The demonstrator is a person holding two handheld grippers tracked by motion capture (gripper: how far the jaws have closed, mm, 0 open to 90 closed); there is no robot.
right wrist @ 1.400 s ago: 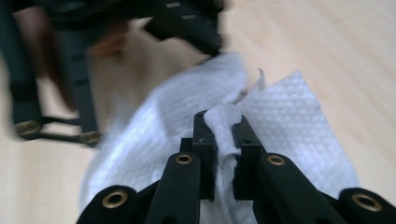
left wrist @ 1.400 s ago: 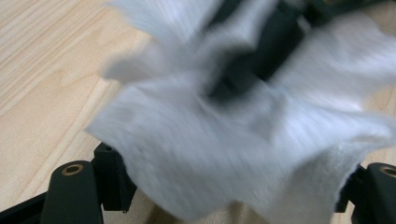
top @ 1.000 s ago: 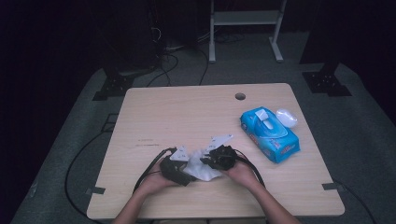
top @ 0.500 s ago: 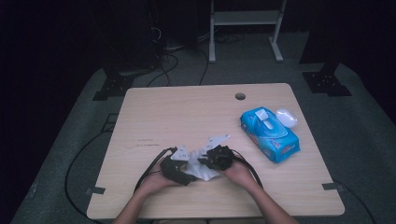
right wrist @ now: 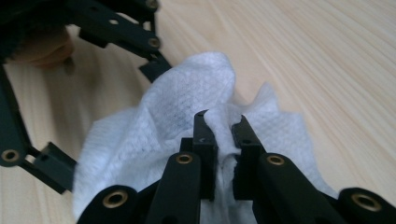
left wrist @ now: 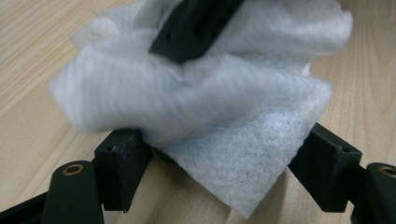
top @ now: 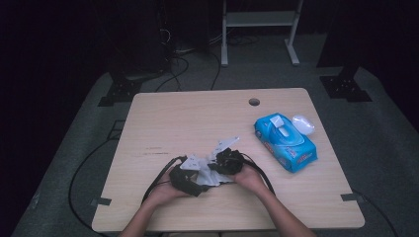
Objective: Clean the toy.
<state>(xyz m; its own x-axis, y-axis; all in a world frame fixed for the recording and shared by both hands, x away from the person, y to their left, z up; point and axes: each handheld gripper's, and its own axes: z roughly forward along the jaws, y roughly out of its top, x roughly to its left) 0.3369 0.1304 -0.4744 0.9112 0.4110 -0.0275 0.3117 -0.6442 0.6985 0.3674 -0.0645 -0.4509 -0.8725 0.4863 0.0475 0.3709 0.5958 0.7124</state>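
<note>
wipe: white, crumpled (top: 206, 174), on the near middle of the table (top: 197, 118), between both grippers
right gripper: (right wrist: 223, 122) clamped on a fold of the wipe, jaws nearly together; seen in the high view at (top: 225, 162)
left gripper: (left wrist: 224, 154) jaws standing wide, wipe draped between and over them, pads not pressing it; seen in the high view at (top: 190, 180)
left gripper view: shows the other gripper's black jaw biting into the top of the wipe
right gripper view: shows the pinched fold close up, woven texture plain
high view: adds a blue wipes pack (top: 285, 141) at the right, flap up, white lid (top: 303, 124) beside it
writing: print on the pack too small to read
</note>
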